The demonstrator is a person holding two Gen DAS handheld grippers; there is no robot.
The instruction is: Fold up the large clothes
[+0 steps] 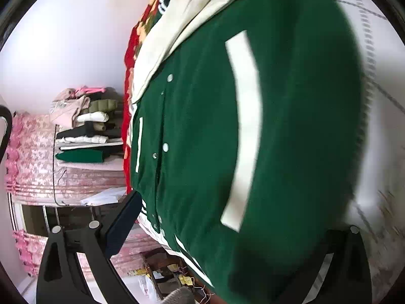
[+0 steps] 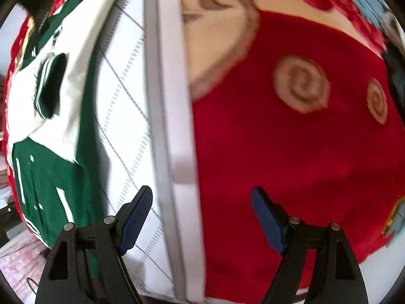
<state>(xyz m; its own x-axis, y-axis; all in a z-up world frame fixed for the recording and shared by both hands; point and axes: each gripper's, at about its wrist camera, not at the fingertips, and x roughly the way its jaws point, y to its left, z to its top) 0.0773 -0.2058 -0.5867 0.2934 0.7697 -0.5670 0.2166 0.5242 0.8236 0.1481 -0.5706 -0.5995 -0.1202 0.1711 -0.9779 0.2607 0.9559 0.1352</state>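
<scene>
A: Where is the garment?

B: The green varsity jacket (image 1: 202, 131) lies spread on a white quilted mattress (image 2: 126, 106), front up, with its cream sleeves (image 1: 174, 33) folded over the chest. In the left wrist view it fills most of the frame: a row of snap buttons (image 1: 165, 147) runs down the front and a long white pocket stripe (image 1: 246, 126) crosses the green body.

A: And the left tool?

B: The left tool (image 1: 227, 228) is spread wide. One navy pad (image 1: 121, 225) shows at the jacket's striped hem; the other finger (image 1: 354, 253) sits far to the other side, and the green cloth bulges between them. I cannot tell whether either pad actually touches the fabric, and nothing is pinched.

A: The right one?

B: The right tool (image 2: 202, 217) is also wide open and holds nothing. It hangs over the grey piped edge of the mattress, one navy pad (image 2: 136, 217) above the white quilting, the other over a red blanket (image 2: 291, 152) with tan swirls. In that view the jacket (image 2: 50, 164) is off to the side, well apart from the pads.

A: Anything else around?

B: Beyond the jacket, a stack of folded clothes (image 1: 88, 126) rests on a pink patterned cover (image 1: 38, 157).
</scene>
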